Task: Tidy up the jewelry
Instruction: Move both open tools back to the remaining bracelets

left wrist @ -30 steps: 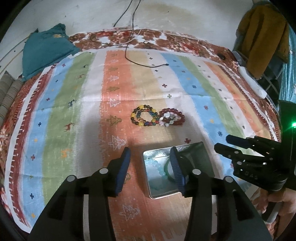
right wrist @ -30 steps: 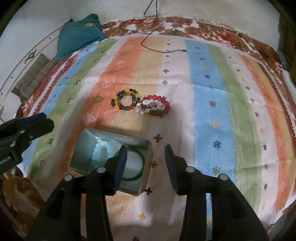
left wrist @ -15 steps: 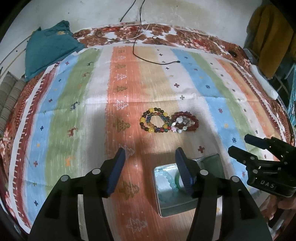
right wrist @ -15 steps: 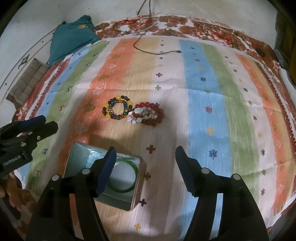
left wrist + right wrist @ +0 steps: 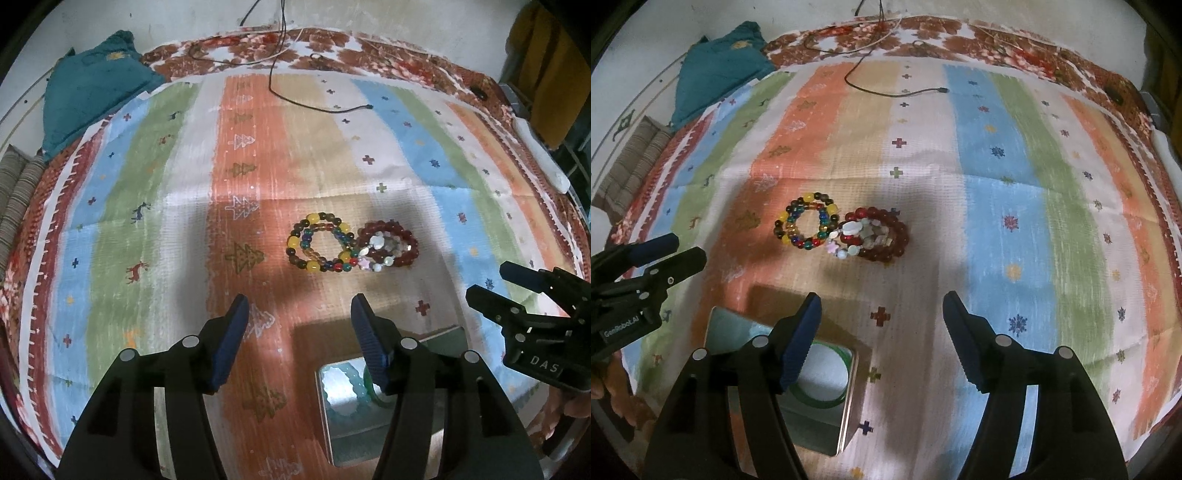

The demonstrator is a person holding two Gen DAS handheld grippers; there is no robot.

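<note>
Two bead bracelets lie touching on the striped cloth point(image 5: 997, 110): a mixed one point(image 5: 807, 225) of yellow, blue and dark beads, and a red one point(image 5: 877, 234) with pale shell-like pieces heaped on it. Below them in both views, near but apart, sits a small tin point(image 5: 849, 406) with a green bangle point(image 5: 820, 373) already in it and a pale blue bracelet point(image 5: 347, 384) beside that.

I'd say the sorting is partway done: two pieces are in the tin, two are left out. Both tools look to be reaching for the pair on the cloth. The left gripper point(image 5: 295, 328) stands with its jaws apart and nothing between them, aimed just short of the mixed bracelet. The right gripper point(image 5: 879, 325) is likewise spread and empty, its jaws still widening a shade, pointing below the red one.

The next move, by my guess, is to come down over one bracelet and pinch a side of its ring. The trouble is that the two loops touch, so lifting one may drag the other, and the shell pieces sit loose on top of the red beads.

Further off, a black cable point(image 5: 314, 107) trails across the far end of the cloth, a teal cushion point(image 5: 92, 81) lies in the corner, and a yellow garment point(image 5: 546, 66) hangs at the side. None of them is in the way.
</note>
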